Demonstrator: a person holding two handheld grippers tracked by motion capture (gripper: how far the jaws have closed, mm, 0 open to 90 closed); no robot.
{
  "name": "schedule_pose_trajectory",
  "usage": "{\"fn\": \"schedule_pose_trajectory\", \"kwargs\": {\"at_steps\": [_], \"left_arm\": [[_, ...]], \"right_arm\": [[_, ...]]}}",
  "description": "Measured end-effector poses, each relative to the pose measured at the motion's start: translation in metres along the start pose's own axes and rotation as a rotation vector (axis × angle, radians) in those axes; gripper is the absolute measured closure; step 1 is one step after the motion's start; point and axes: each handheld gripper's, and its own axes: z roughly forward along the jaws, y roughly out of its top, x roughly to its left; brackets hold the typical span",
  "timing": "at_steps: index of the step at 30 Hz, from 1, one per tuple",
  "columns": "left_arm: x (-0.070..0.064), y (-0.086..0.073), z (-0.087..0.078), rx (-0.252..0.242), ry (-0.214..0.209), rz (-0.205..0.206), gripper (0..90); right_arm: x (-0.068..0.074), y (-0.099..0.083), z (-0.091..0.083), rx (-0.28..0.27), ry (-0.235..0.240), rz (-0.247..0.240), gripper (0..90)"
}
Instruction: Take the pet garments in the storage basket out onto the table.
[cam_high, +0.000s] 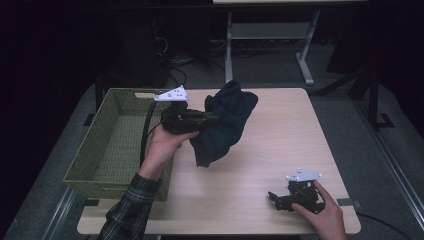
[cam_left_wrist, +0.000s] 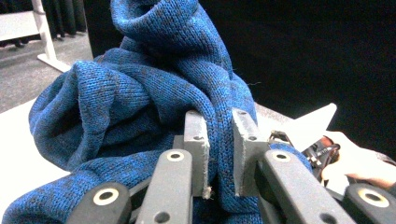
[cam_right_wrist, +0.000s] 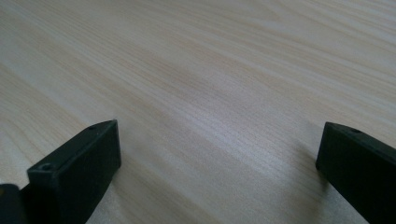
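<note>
A dark blue knitted garment (cam_high: 226, 125) hangs above the middle of the table, bunched and drooping down to the wood. My left gripper (cam_high: 212, 119) is shut on a fold of it, held up beside the basket. In the left gripper view the blue garment (cam_left_wrist: 140, 93) is pinched between the two grey pads (cam_left_wrist: 196, 140). My right gripper (cam_high: 272, 196) rests low at the table's front right, held by a hand. In the right gripper view my right gripper (cam_right_wrist: 217, 154) has its jaws wide apart over bare wood, with nothing between them.
A green woven basket (cam_high: 120, 142) sits on the left side of the light wooden table (cam_high: 280, 140), with nothing visible in it. Behind the table stand white table legs (cam_high: 305, 60) on a grey floor.
</note>
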Motion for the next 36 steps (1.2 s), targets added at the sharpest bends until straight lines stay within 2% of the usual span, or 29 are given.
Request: {"fn": "schedule_pose_trajectory", "kwargs": {"at_steps": [8,14,24,31,36], "left_arm": [[0.002,-0.01,0.021,0.015,0.0,-0.006,78.3],[0.001,-0.02,0.047,0.062,-0.014,-0.007,78.3],[0.002,-0.03,0.075,0.1,-0.021,-0.014,78.3],[0.005,-0.037,0.1,0.137,-0.015,-0.013,78.3],[0.01,-0.049,0.122,0.181,0.001,-0.032,78.2]], "right_arm": [[0.0,0.0,0.0,0.0,0.0,-0.001,0.0],[0.0,0.0,0.0,0.0,0.0,0.0,0.0],[0.0,0.0,0.0,-0.001,0.001,-0.003,0.0],[0.0,0.0,0.0,-0.001,0.001,-0.003,0.0],[0.0,0.0,0.0,0.001,0.002,-0.003,0.0]]}}
